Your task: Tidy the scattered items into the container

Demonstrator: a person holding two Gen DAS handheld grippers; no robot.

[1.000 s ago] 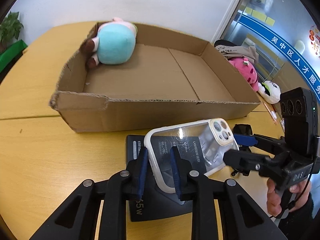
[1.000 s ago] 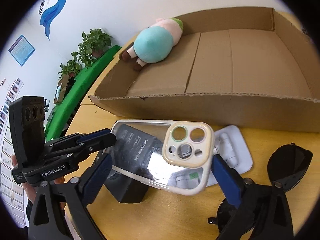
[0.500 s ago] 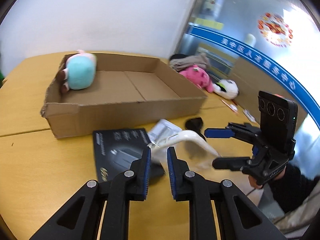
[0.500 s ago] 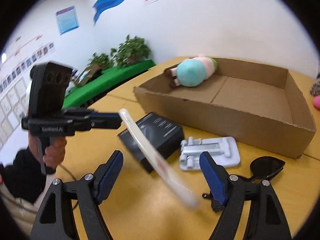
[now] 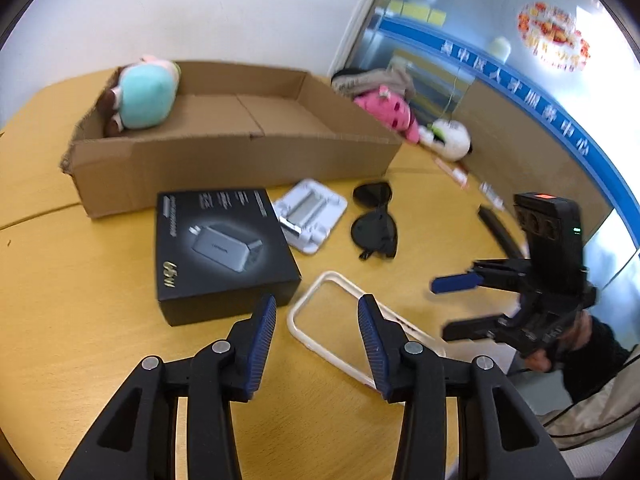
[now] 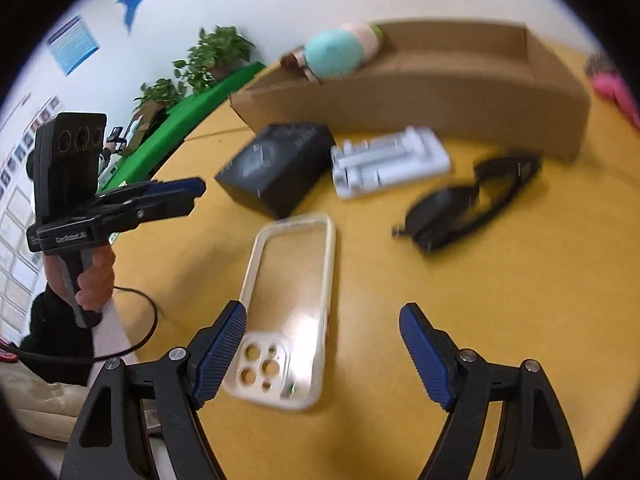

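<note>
While my left gripper (image 5: 317, 316) is opening over the phone case (image 6: 292, 304) lying flat on the table (image 5: 80, 280), my right gripper (image 6: 322, 344) gapes empty; the box (image 5: 224, 160) holds one plush (image 5: 146, 94).

Bright and even in both views, with soft daylight from the glass wall (image 5: 500, 92) at the right of the left wrist view, overexposed there. Only faint shadows under the black box (image 5: 224, 248) on the yellow surface (image 5: 80, 280). White glare on the clear phone case (image 6: 296, 312). Strong fisheye bending, dark round corners. Motion blur on the sunglasses (image 6: 468, 204) and cardboard box (image 6: 420, 92) in the right wrist view; sharper near the blue pads (image 5: 262, 344).
</note>
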